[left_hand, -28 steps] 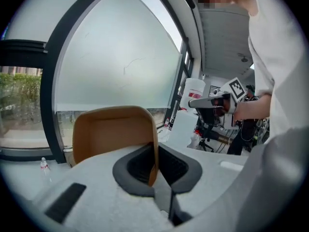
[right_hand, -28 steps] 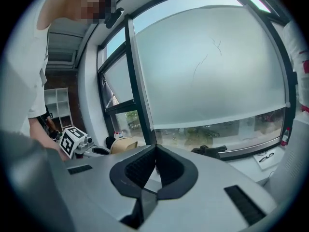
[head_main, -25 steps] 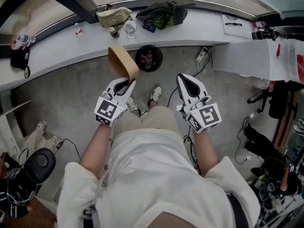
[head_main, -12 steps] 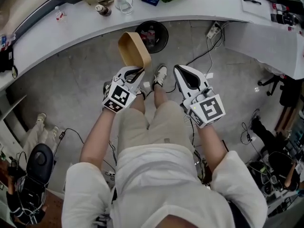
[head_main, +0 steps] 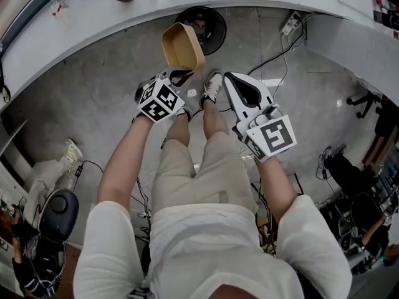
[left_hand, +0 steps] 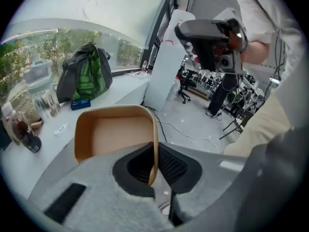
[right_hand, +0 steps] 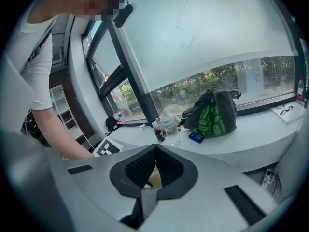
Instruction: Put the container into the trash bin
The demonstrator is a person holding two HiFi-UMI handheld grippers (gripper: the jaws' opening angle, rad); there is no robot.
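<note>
The tan, open-topped container hangs tilted in the air just in front of the black trash bin, which stands on the floor under the counter. My left gripper is shut on the container's side wall. In the left gripper view that thin wall runs between the pads, with the empty inside of the container facing me. My right gripper hovers to the right of the container, shut with nothing in it. In the right gripper view its tips meet.
A curved white counter runs above the bin with a bottle, a clear plastic cup and a green and black bag on it. The person's shoe stands near the bin. A power strip and cables lie on the floor to the right.
Both grippers have come down toward the floor. The container, still in the left gripper, has dropped below counter height and now sits close to the bin.
</note>
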